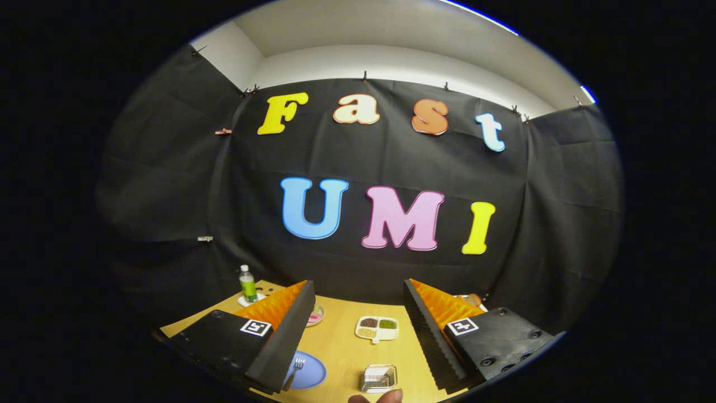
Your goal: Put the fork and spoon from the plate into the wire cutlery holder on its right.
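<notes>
Fork [296, 369] on round blue plate [310, 372] | hand-held gripper [358, 336] ribbed fingers apart | spoon unclear

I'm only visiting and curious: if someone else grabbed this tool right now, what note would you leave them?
Hand-held gripper: open, holding nothing, raised above the table.
Blue plate: low down by the left finger, fork lying on it; I can't make out the spoon.
Wire cutlery holder: right of the plate, between the fingers.
Done: nothing that I can see.
Left: move the fork and spoon into the holder.
</notes>
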`<state>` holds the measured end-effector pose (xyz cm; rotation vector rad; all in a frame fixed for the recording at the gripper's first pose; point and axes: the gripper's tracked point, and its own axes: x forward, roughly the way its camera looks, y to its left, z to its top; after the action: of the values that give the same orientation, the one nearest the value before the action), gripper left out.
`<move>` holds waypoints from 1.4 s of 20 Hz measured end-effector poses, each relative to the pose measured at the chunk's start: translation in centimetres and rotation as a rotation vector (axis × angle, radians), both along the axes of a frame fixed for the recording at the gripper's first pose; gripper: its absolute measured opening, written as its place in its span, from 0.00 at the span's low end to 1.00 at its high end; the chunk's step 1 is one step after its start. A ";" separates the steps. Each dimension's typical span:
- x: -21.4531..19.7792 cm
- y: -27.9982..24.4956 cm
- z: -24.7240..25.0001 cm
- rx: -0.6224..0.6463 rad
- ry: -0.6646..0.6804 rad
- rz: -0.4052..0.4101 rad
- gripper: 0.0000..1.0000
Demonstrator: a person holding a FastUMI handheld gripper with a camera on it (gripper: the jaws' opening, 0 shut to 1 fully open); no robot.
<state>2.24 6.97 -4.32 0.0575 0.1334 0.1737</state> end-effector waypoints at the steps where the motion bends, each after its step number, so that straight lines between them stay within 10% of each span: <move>1: 0.1 1.3 -1.5 0.014 0.049 0.033 0.98; 18: -4.5 15.2 -29.8 -0.169 0.846 0.298 0.90; 28: -3.9 16.8 -40.5 -0.177 1.051 0.214 0.53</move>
<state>-1.68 23.78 -44.85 -0.0483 1.2047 0.3319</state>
